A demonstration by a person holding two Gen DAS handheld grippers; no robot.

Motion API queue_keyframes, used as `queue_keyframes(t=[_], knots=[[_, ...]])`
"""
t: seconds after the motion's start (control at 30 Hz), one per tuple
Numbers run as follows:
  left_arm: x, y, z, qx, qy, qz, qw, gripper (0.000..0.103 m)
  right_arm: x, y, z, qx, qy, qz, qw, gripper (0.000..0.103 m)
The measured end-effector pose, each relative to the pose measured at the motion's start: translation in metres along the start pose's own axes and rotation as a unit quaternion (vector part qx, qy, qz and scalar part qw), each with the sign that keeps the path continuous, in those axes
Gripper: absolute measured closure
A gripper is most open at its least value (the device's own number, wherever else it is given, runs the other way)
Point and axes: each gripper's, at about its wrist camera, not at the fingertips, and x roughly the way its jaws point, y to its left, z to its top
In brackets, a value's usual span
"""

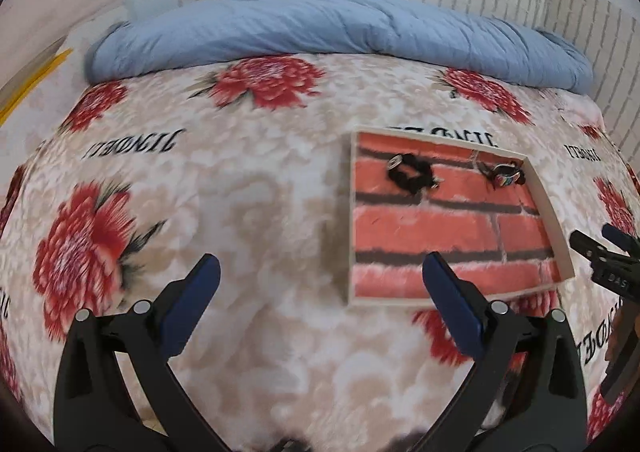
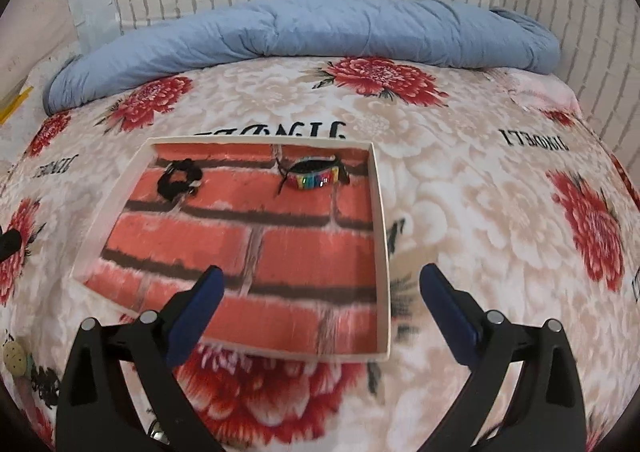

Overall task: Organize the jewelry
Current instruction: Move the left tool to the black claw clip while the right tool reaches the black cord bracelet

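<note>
A shallow white-rimmed tray (image 1: 351, 211) (image 2: 382, 236) with a red brick-pattern floor lies on the floral bedspread. At its far end rest two bracelets: a black one (image 1: 424, 167) (image 2: 166, 181) on the left and a rainbow-striped one with black cords (image 1: 506, 176) (image 2: 316, 177) on the right. My left gripper (image 1: 320, 264) hangs open above the bedspread at the tray's near left corner, nothing between its fingers. My right gripper (image 2: 322, 275) is open too, above the tray's near right part, and also shows at the right edge of the left wrist view (image 1: 600, 252).
A rolled blue duvet (image 1: 340, 27) (image 2: 300, 31) lies along the far side of the bed against a white brick wall. Small loose pieces, one round and pale (image 2: 14, 352) and one black (image 2: 44, 380), lie on the bedspread at the near left.
</note>
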Motion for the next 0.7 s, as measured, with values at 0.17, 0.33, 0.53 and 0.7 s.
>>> queue_keyframes(t=[0.17, 0.33, 0.53, 0.7], knots=[[-0.019, 0.019, -0.029, -0.007, -0.003, 0.015, 0.9999, 0.005, -0.017, 0.004, -0.031, -0.002, 0.001, 0.001, 1.000, 0.007], [-0.036, 0.025, -0.056, 0.003, -0.003, 0.021, 0.9998, 0.005, -0.034, 0.007, -0.058, -0.006, -0.006, 0.001, 1.000, 0.007], [-0.057, 0.027, -0.085, -0.002, -0.009, 0.015, 0.9998, 0.005, -0.053, 0.003, -0.088, 0.008, -0.013, 0.015, 1.000, 0.007], [-0.068, 0.029, -0.110, -0.005, -0.016, 0.019, 0.9997, 0.005, -0.070, -0.001, -0.114, 0.009, -0.028, 0.019, 0.999, 0.007]])
